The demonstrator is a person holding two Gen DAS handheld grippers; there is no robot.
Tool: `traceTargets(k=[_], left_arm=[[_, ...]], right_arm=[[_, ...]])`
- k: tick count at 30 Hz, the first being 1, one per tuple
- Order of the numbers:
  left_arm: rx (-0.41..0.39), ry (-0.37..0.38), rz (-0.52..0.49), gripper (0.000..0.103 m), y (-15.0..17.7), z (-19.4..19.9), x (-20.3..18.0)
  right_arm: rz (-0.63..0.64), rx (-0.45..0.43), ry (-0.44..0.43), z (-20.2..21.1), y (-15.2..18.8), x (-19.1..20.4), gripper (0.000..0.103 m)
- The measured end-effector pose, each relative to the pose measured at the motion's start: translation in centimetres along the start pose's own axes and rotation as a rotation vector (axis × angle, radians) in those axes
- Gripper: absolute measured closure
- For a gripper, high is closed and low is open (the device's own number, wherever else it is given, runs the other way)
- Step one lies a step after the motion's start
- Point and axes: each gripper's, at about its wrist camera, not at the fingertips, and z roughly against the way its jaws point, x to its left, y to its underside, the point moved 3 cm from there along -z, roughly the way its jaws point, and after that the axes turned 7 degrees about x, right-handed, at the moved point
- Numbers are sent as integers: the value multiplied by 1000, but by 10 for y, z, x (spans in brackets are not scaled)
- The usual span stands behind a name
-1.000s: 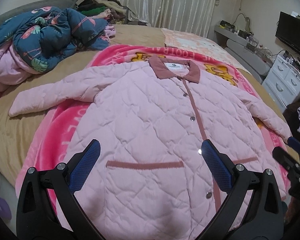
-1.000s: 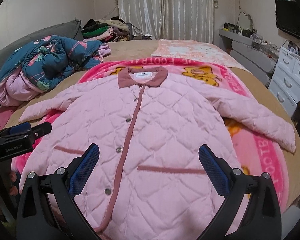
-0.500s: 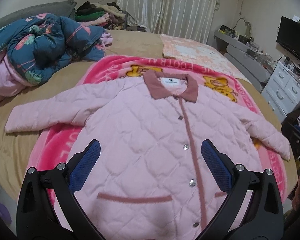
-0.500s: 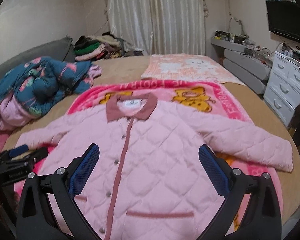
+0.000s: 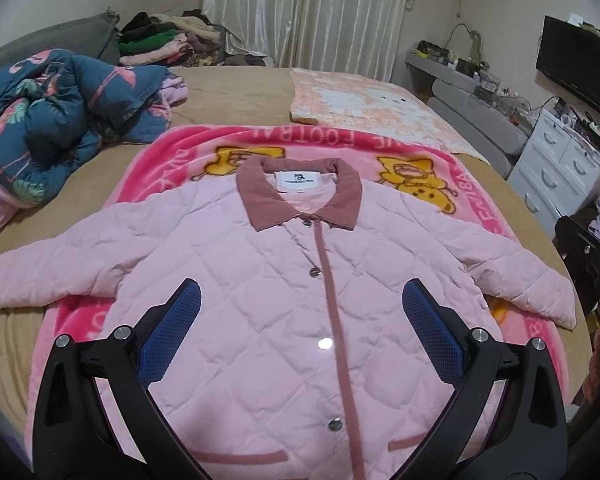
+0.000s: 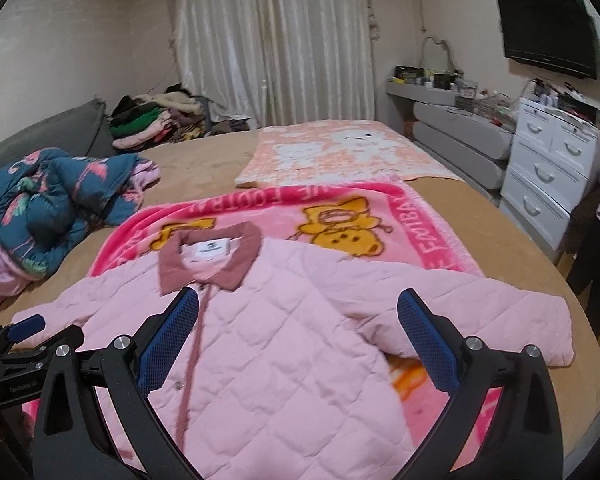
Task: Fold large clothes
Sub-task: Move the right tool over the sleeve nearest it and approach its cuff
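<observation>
Both grippers gape wide, holding nothing: left gripper (image 5: pixel 300 332) and right gripper (image 6: pixel 298 338) hover above the pink quilted jacket (image 5: pixel 284 320), spread flat, collar at twelve o'clock, on a pink blanket (image 5: pixel 172 156).

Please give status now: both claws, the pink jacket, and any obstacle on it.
Left claw open, empty. Right claw open, empty. Pink jacket flat on blanket, buttoned, sleeves spread, unfolded. Nothing on it.

Pink cartoon blanket (image 5: pixel 172 168) on bed (image 5: pixel 236 92) (blue quilt (image 5: pixel 56 120) bunched beside).
</observation>
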Motion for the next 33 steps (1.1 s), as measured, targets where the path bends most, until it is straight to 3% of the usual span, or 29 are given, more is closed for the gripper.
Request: traceTargets(k=[14, 20, 25, 33], left_arm=[[55, -12, -10, 8, -18, -59, -50], [90, -48, -52, 8, -18, -88, -79], [111, -39, -82, 8, -16, -104, -103], [141, -28, -127, 8, -14, -125, -139]], right_arm=[[-177, 26, 136, -38, 3, -104, 4], [-283, 43, 201, -53, 12, -157, 4], [-333, 32, 310, -54, 20, -195, 4], [-476, 50, 372, -66, 38, -250, 4]])
